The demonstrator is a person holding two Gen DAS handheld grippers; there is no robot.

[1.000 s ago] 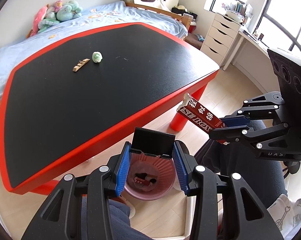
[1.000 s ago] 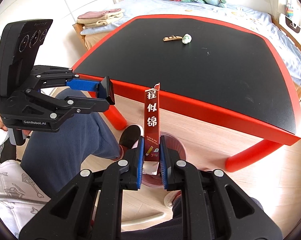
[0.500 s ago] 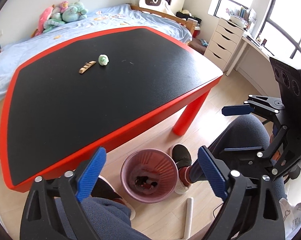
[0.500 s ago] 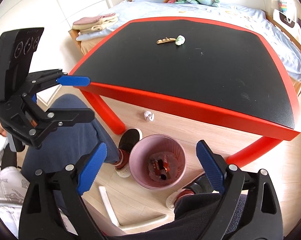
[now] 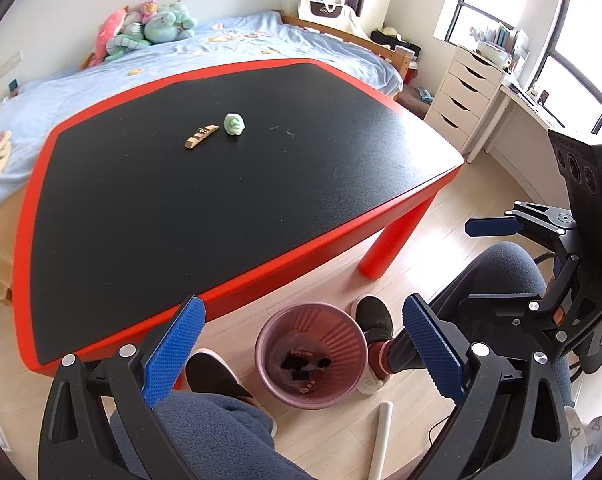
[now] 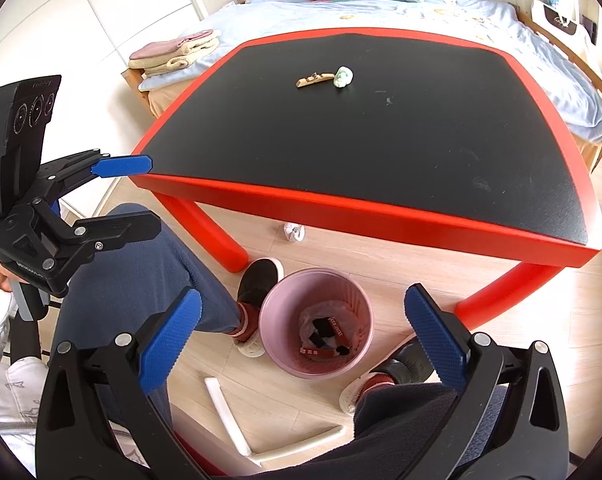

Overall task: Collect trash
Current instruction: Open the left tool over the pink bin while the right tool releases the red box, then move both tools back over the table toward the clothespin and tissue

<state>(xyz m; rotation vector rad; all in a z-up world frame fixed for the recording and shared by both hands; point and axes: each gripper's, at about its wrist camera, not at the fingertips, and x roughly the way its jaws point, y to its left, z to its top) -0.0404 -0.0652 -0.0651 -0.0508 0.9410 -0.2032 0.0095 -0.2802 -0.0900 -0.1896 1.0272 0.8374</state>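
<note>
- The left gripper (image 5: pixel 303 344) hangs above the floor at the near edge of the table (image 5: pixel 313 248), its jaws wide and still opening, with nothing gripped between the blue pads (image 5: pixel 173 350).
- The right gripper (image 6: pixel 303 340) hangs just beside it, also spread wide and still opening, and holds nothing.
- Straight below and between both pairs of fingers stands the pink bin (image 5: pixel 269 336), on the wooden floor between the person's two dark shoes (image 5: pixel 375 318).
- In the bin lie a red wrapper (image 6: pixel 320 351) and some black scraps, well apart from the pads above.
- A pale green crumpled wad (image 5: pixel 234 124) lies on the black table top, toward the far side, well apart from both grippers.
- Just left of the wad, near it but not touching, lies a tan wooden piece (image 5: pixel 200 137).
- In the right wrist view a small white crumpled paper (image 6: pixel 293 233) lies on the floor under the table's near edge, beside the left red table leg (image 6: pixel 205 232) and beyond the bin.
- A white bent tube (image 6: pixel 229 416) lies on the floor near the person's legs, on the near side of the bin.
- Beyond the table stands a bed (image 5: pixel 237 46) with a light blue cover and plush toys (image 5: pixel 145 28) at its far left.
</note>
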